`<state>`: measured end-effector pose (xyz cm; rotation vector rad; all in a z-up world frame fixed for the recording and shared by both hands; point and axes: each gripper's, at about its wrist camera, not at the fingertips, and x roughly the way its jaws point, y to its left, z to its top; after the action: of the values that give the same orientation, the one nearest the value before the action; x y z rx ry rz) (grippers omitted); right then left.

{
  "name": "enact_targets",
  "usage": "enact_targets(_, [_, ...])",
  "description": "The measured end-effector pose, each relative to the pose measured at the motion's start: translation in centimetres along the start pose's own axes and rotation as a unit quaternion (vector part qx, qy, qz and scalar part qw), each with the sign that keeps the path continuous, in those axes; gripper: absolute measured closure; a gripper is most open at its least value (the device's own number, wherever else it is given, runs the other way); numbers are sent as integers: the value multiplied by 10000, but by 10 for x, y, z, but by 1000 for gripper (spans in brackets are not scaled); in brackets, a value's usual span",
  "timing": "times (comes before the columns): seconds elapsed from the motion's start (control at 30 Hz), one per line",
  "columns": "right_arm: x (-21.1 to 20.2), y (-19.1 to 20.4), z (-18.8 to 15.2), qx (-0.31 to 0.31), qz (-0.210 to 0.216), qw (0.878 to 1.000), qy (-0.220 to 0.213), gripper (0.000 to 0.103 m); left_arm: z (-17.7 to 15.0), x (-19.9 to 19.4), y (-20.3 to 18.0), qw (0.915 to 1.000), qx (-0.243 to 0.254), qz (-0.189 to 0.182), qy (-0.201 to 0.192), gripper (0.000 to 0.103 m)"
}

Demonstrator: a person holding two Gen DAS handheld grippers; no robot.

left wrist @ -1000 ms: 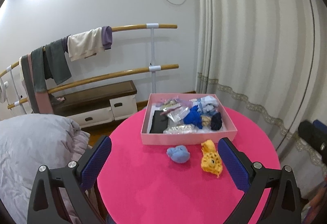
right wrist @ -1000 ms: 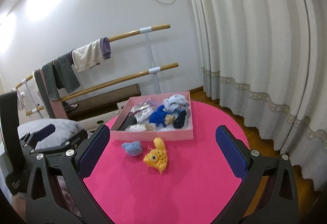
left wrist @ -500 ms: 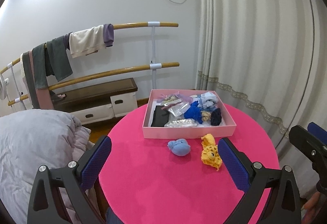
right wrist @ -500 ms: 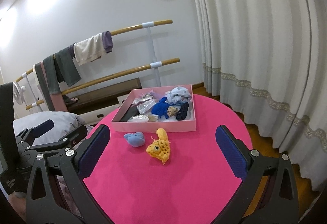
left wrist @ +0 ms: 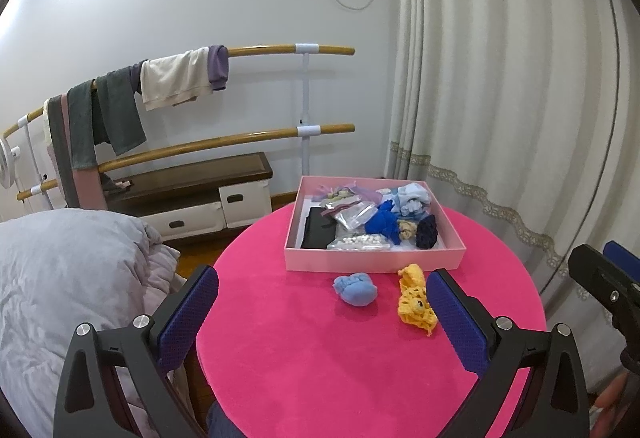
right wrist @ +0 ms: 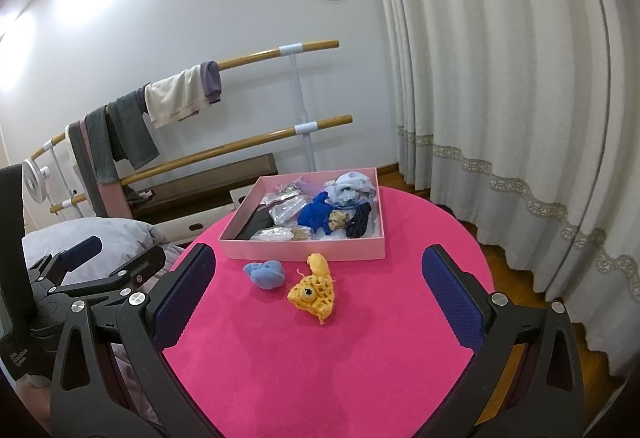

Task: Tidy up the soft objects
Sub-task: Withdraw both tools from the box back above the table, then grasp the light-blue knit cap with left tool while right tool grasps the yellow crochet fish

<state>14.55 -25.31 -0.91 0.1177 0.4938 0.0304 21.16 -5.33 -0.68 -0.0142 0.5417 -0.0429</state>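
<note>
Nearby, pink box (right wrist: 304,249), draped barre (right wrist: 276,53), curtain (right wrist: 500,78)

Pink box (left wrist: 374,261) on magenta table (left wrist: 320,358); blue sock ball (left wrist: 356,290), yellow crochet toy (left wrist: 414,304) (net-patterned).

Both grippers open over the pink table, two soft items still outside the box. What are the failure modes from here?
1. The yellow crocheted toy has loose yarn strands; a finger may snag one and drag it.
2. The light blue fabric bundle lies close beside the toy, so a wide-open right gripper may catch both.
3. The pink cardboard box is already crowded on its right side; items dropped there may spill over its rim.
</note>
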Motion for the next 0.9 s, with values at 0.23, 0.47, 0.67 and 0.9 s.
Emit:
enact_targets(0.23, [6,-1,4,30,-38,10000,54,0,-2,10,4,9999,-73,13,75,0])
enact_targets(0.47, [21,-9,4,71,-81,9998,183,0,-4,30,9,9995,-114,8,290,0])
enact_targets(0.67, [44,-18,-1,110,-117,9991,393,0,-4,59,12,9982,-127,-23,578,0])
enact_targets(0.9, [85,-29,-14,184,-135,9965,807,0,-4,102,11,9955,-123,-29,934,0])
